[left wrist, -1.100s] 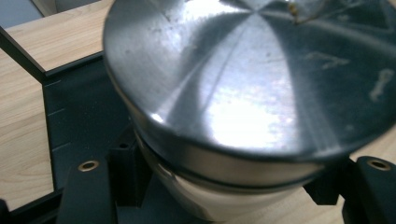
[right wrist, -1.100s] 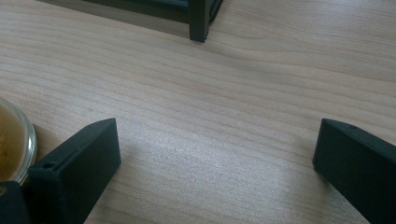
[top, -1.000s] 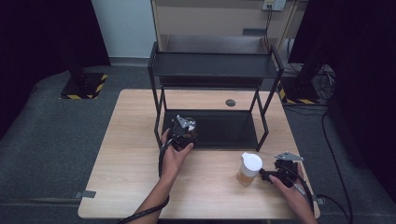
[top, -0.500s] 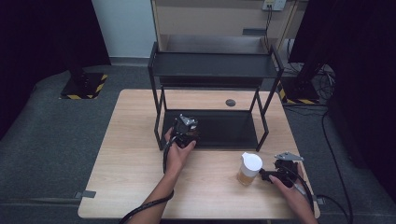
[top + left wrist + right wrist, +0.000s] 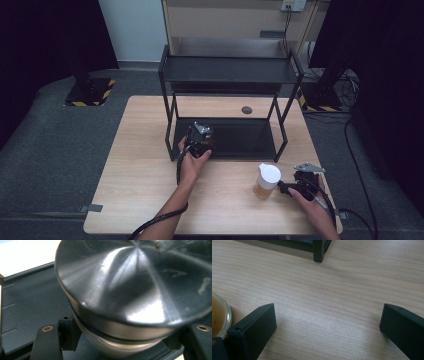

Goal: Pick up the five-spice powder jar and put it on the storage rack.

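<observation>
My left gripper (image 5: pixel 200 138) is shut on a jar with a brushed metal lid (image 5: pixel 135 282); its jaws clamp the jar just under the lid. It holds the jar over the front left of the black rack's lower shelf (image 5: pixel 240 140). That dark shelf (image 5: pixel 27 302) lies just beneath the jar. My right gripper (image 5: pixel 286 188) rests low on the wooden table (image 5: pixel 145 175) at the front right, open, with bare wood between its jaws (image 5: pixel 327 325). Just left of it stands a glass jar (image 5: pixel 266 182) with a white lid and amber contents; its glass wall (image 5: pixel 220 315) is beside the left jaw.
The two-tier black metal rack (image 5: pixel 227 70) stands at the back middle of the table, one leg (image 5: pixel 319 251) ahead of the right gripper. A small dark round spot (image 5: pixel 246 109) lies on the table behind the lower shelf. Grey floor surrounds the table.
My left hand has edged slightly forward and right with the metal-lidded jar, further over the lower shelf. The right gripper and the glass jar have stayed put.
</observation>
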A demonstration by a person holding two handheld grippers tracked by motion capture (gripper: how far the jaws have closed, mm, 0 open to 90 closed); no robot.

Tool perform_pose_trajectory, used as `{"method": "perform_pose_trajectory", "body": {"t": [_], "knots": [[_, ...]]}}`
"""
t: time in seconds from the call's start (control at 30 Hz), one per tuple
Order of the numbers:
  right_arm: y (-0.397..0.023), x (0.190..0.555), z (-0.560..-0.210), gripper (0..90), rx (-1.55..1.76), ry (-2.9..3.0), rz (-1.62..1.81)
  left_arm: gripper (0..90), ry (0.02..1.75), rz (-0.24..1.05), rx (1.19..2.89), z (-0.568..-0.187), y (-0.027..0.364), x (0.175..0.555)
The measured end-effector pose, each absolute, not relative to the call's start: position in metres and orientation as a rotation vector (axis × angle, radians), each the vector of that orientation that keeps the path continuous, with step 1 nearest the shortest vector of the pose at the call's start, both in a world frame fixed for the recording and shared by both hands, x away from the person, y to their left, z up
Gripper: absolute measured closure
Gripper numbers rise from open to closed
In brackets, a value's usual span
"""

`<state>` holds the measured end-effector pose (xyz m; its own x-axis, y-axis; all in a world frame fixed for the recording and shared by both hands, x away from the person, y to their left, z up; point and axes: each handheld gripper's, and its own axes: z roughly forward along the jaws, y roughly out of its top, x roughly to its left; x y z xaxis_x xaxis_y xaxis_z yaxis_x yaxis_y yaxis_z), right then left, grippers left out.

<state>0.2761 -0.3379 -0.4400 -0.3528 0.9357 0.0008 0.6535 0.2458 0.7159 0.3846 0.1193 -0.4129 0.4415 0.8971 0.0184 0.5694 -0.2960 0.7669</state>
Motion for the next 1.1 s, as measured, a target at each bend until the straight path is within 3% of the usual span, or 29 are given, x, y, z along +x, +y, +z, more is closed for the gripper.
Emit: {"method": "perform_pose_trajectory", "body": {"t": [0.33,0.37,0.63,1.1], "knots": [[-0.338,0.276,-0.44,1.8,1.45,2.095,0.883,28.3,1.216,0.596,2.001,-0.414,0.12,0.384],[-0.338,0.276,-0.44,1.8,1.449,2.095,0.883,20.5,1.217,0.599,2.008,-0.414,0.119,0.384],[-0.338,0.276,-0.44,1.8,1.45,2.095,0.883,4.9,1.244,0.624,1.999,-0.405,0.119,0.368],[-0.338,0.276,-0.44,1.8,1.45,2.095,0.883,3.5,1.207,0.649,2.011,-0.39,0.13,0.325]]}}
